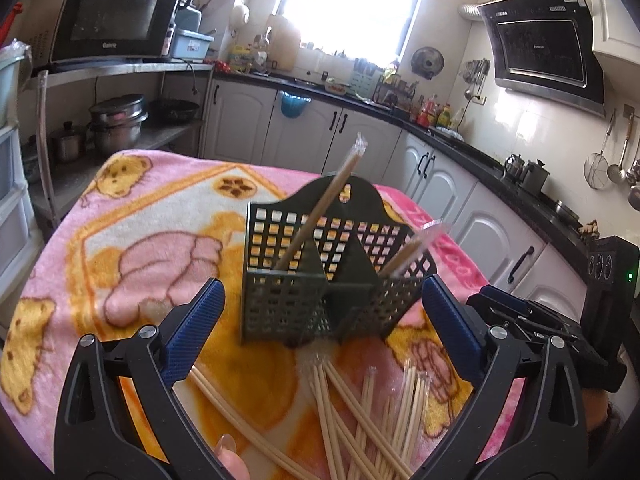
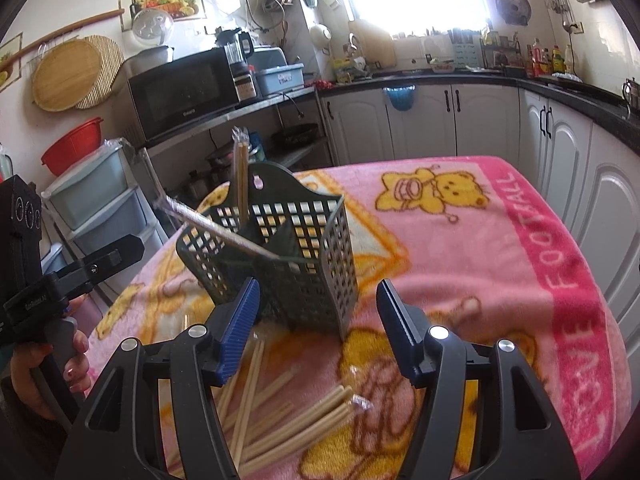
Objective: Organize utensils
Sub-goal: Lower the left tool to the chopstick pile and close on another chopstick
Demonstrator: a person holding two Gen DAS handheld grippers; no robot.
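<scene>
Clearly, both grippers hung empty above a table draped in a pink blanket [image 2: 460, 240] printed with cartoon bears. The left gripper [image 1: 322, 326] had its blue-padded fingers [image 1: 448, 320] spread wide, nothing between them; the right gripper [image 2: 318, 330] also had its fingers [image 2: 240, 328] spread apart, pinching nothing. A dark green plastic basket [image 1: 288, 300] with lattice walls and inner dividers stood upright on the blanket just beyond both sets of fingers. One wrapped pair of chopsticks [image 1: 320, 204] leaned in its left compartment as the left camera saw it, and a second wrapped pair [image 1: 408, 248] leaned in the right one. The remaining task items, a loose pile of chopsticks [image 1: 360, 420] in clear wrappers, lay scattered flat on the blanket, crossing one another, directly below the fingers and in front of the basket. A kitchen with white cabinets [image 2: 420, 120], a microwave [image 1: 116, 20] and a bright window lay behind. The step in hand looked like picking the next pair from the pile. To do it well, one gripper should probably single out a pair lying on top, line its fingers across the sticks near their middle, and close firmly, since the slick wrapping may slip; crossing pairs might get dragged along.
</scene>
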